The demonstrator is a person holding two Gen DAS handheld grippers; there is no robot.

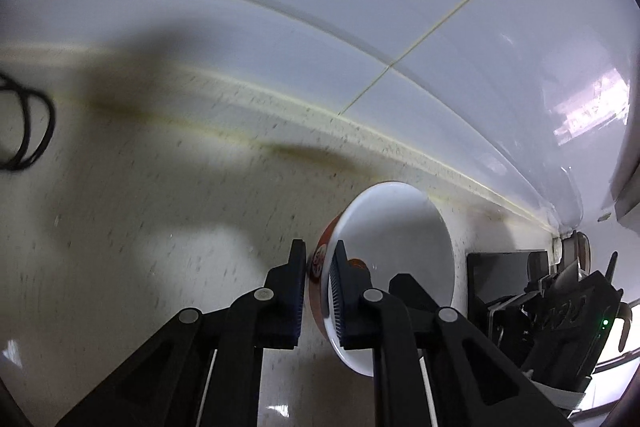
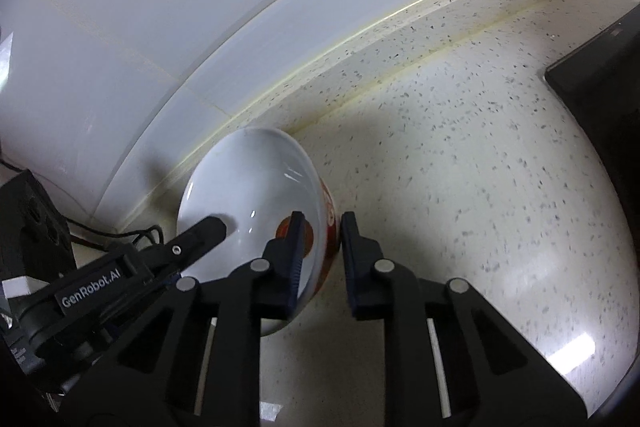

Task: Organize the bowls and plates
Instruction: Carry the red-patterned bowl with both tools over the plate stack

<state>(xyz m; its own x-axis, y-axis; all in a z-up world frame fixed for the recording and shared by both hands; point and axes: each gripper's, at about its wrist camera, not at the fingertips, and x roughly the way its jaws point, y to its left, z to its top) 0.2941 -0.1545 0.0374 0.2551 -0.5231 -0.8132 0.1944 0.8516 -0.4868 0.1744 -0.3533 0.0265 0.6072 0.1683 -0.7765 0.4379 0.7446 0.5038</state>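
Two hand-held grippers [image 1: 318, 291] [image 2: 320, 259], pinching bowl [image 1: 400, 247] rim

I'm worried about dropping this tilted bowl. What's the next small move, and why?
Probably close the right gripper fully on the bowl before anything else. The bowl is tilted on its side over the speckled counter, with its wall between both grippers' jaws. The left gripper looks clamped on it, but a sliver of gap seems to show inside the right jaws, so that grip looks unsure.
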